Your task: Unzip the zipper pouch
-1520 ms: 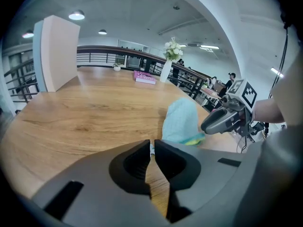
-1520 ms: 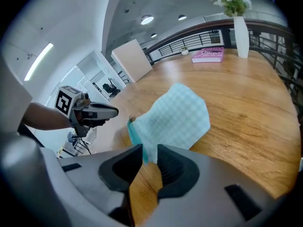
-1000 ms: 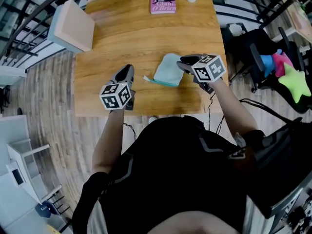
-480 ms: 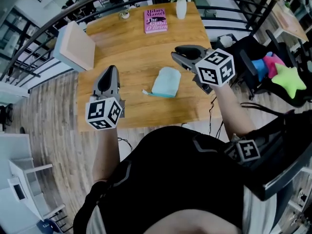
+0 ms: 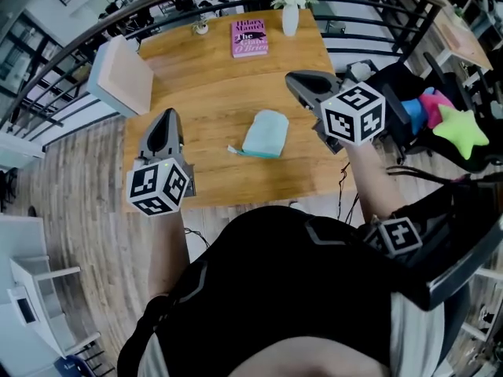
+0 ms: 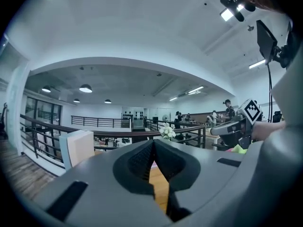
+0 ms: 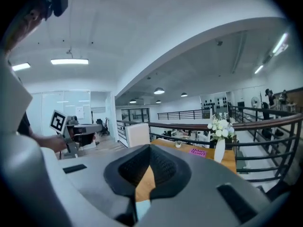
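Both hand-held grippers held above table, pouch lying free

L hand-held gripper (image 5: 167, 117) clenched, empty; R hand-held gripper (image 5: 293, 82) jaws just closed, nothing btwn. Pouch (image 5: 266, 133) mid-table (image 5: 212, 85), neither touches it. Best: pin one end, pinch pull tab, draw straight. Count: 1 pouch, 2 grippers, 1 book (image 5: 249, 38), 1 vase (image 5: 289, 18).

Wooden table (image 5: 212, 93), blue zipper pouch (image 5: 265, 133), pink book (image 5: 249, 38), white flower vase (image 5: 290, 20)
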